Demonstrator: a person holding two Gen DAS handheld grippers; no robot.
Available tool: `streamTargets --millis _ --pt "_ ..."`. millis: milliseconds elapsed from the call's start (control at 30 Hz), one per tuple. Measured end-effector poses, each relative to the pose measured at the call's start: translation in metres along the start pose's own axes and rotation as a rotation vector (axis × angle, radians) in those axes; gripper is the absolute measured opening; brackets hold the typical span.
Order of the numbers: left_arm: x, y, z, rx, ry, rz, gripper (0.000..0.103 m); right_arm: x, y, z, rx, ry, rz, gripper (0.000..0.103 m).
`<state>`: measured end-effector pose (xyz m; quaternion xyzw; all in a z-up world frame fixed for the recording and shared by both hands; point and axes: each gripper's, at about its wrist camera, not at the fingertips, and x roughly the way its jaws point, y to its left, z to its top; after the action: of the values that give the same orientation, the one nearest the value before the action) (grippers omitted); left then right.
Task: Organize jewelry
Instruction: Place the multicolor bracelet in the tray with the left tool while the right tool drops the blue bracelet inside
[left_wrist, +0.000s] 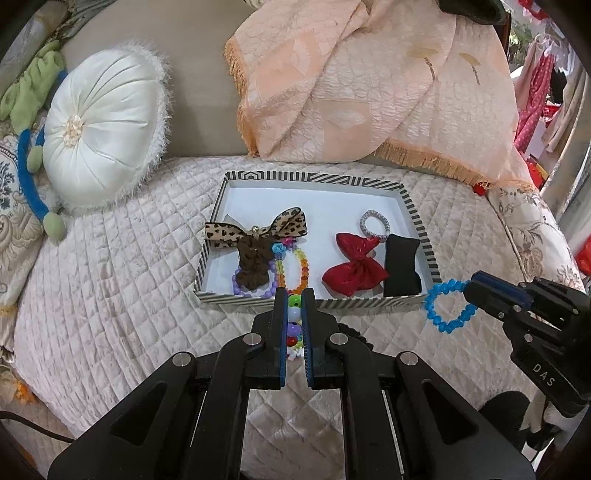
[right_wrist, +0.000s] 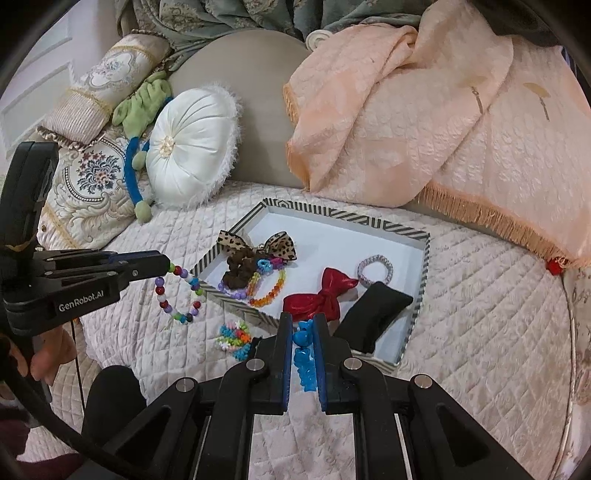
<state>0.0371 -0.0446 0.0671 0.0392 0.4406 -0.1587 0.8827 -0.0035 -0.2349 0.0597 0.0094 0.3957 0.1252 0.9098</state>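
Note:
A striped tray (left_wrist: 428, 254) (right_wrist: 236, 229) lies on the quilted bed. It holds a leopard bow with brown scrunchie (left_wrist: 255, 240) (right_wrist: 255, 251), a purple bracelet (left_wrist: 255, 293), an orange-rainbow bracelet (left_wrist: 299, 269) (right_wrist: 269, 291), a red bow (left_wrist: 354, 266) (right_wrist: 321, 295), a black pad (left_wrist: 402, 266) (right_wrist: 373, 310) and a silver hair tie (left_wrist: 373, 223) (right_wrist: 375, 269). My left gripper (left_wrist: 294, 295) (right_wrist: 168, 264) is shut on a multicolour bead bracelet (left_wrist: 293, 325) (right_wrist: 181, 295), held just outside the tray's near edge. My right gripper (right_wrist: 303, 321) (left_wrist: 471, 284) is shut on a blue bead bracelet (left_wrist: 445, 306) (right_wrist: 304, 354) at the tray's near right corner.
A small cluster of coloured beads (right_wrist: 234, 338) lies on the quilt in front of the tray. A round white cushion (left_wrist: 103, 129) (right_wrist: 192, 147) and a green-blue plush toy (left_wrist: 33, 147) sit at back left. A peach fringed blanket (left_wrist: 369, 85) (right_wrist: 424, 110) drapes behind the tray.

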Motion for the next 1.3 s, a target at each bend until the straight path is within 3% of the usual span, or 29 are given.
streamTargets --millis 700,1033,1300 --pt "0.049 -0.018 0.035 0.024 0.041 0.014 0.006 0.050 -0.029 0.049 -0.015 0.042 -0.018 0.010" --pt "0.090 -0.034 0.056 0.022 0.079 -0.007 0.006 0.099 -0.055 0.072 0.024 0.090 -0.019 0.010" --pt "0.138 -0.020 0.066 -0.060 0.121 -0.034 0.006 0.158 -0.059 0.099 0.059 0.127 0.028 0.010"
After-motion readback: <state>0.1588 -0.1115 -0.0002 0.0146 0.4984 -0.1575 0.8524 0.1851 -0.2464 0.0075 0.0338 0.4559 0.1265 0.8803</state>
